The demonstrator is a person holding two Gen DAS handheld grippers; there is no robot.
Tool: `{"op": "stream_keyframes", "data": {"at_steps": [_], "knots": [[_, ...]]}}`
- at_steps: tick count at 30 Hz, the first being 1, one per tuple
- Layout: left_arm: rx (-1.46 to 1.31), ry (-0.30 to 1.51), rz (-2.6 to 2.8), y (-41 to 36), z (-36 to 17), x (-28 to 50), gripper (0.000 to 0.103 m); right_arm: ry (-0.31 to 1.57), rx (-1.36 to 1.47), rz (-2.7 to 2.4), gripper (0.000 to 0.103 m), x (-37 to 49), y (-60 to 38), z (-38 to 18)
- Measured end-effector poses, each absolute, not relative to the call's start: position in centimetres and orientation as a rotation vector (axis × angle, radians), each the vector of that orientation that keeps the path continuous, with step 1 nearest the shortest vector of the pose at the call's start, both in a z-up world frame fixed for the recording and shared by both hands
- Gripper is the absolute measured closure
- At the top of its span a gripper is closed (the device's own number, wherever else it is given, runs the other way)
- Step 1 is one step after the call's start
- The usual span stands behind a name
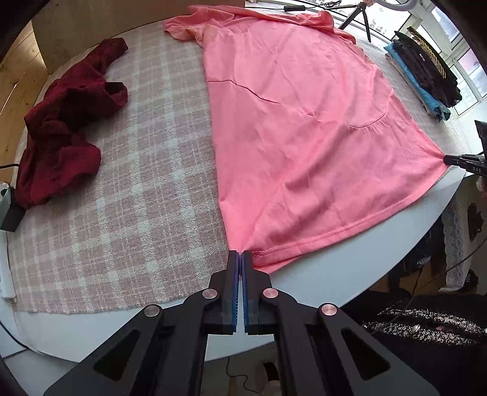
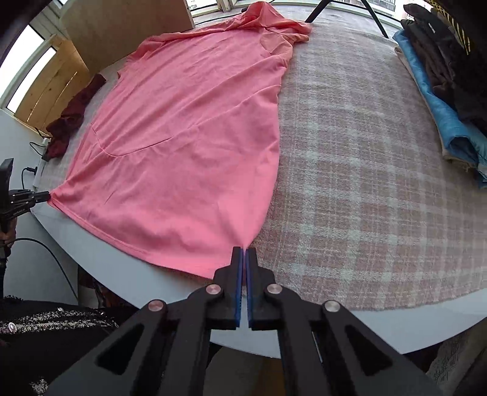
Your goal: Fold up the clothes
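Observation:
A pink T-shirt (image 1: 298,128) lies spread flat on a checked pink-and-white blanket (image 1: 127,189), with its collar at the far side and its hem at the near table edge. My left gripper (image 1: 240,253) is shut on the hem's left corner. In the right wrist view the same pink T-shirt (image 2: 188,146) stretches away from my right gripper (image 2: 244,250), which is shut on the hem's right corner. Each gripper also shows at the other view's edge: the right gripper (image 1: 446,159) and the left gripper (image 2: 47,195), both pinching the hem, which is pulled taut between them.
A crumpled dark red garment (image 1: 67,121) lies on the blanket to the left. A stack of folded clothes (image 1: 423,70), blue and dark, sits at the far right. The white table edge (image 1: 334,262) runs under the hem. Tripod legs (image 1: 362,18) stand behind the shirt.

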State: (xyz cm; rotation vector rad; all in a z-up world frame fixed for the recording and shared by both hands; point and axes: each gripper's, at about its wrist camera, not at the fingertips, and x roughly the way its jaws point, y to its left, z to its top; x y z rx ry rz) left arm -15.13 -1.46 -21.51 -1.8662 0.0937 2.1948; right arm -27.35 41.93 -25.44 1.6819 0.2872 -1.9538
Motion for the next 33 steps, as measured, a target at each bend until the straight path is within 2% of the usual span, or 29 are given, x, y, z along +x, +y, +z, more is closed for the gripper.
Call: {"op": "stream_keyframes", "data": {"at_steps": [4, 6, 9, 10, 13, 17, 19, 21, 23, 27, 30, 33], "knots": [[-1.924, 0.096, 2.137, -1.4, -23.5, -14.9, 0.099, 0.408, 1.795, -1.905, 0.101, -27.0, 41.3, -28.2], [-1.957, 0.075, 2.100, -1.7, -24.0, -14.6, 0.099, 0.399, 1.846, -1.869, 0.101, -27.2, 41.3, -28.5], [-1.984, 0.038, 2.113, -3.9, -22.9, -14.1, 0.090, 0.361, 1.897, -1.829, 0.093, -27.6, 41.5, -28.1], [-1.991, 0.025, 2.130, -5.0, -22.4, -14.1, 0.088, 0.357, 1.883, -1.844, 0.090, -27.7, 41.8, -27.2], [-1.975, -0.013, 2.211, -7.8, -19.4, -15.7, 0.090, 0.279, 1.815, -1.916, 0.089, -29.0, 42.8, -23.5], [-1.840, 0.024, 2.376, -9.8, -13.2, -20.8, 0.090, 0.131, 1.603, -2.091, 0.086, -33.7, 43.1, -15.9], [-1.762, 0.062, 2.458, -10.8, -10.3, -25.0, 0.087, 0.139, 1.494, -2.152, 0.066, -36.4, 41.8, -12.4], [-1.696, 0.102, 2.540, -11.8, -7.8, -29.7, 0.086, 0.168, 1.388, -2.215, 0.061, -39.1, 40.3, -9.5], [-1.670, 0.050, 2.567, -12.2, -7.1, -32.9, 0.086, 0.186, 1.308, -2.260, 0.061, -42.0, 39.5, -7.7], [-1.715, -0.057, 2.518, -11.2, -10.6, -37.4, 0.086, 0.105, 1.274, -2.264, 0.061, -47.1, 38.2, -9.3], [-1.759, -0.132, 2.469, -10.3, -13.8, -40.6, 0.077, 0.063, 1.355, -2.230, 0.061, -50.0, 37.2, -13.5], [-1.800, -0.207, 2.417, -9.3, -17.0, -43.8, 0.077, 0.081, 1.450, -2.230, 0.061, -53.2, 35.4, -18.5]]}}
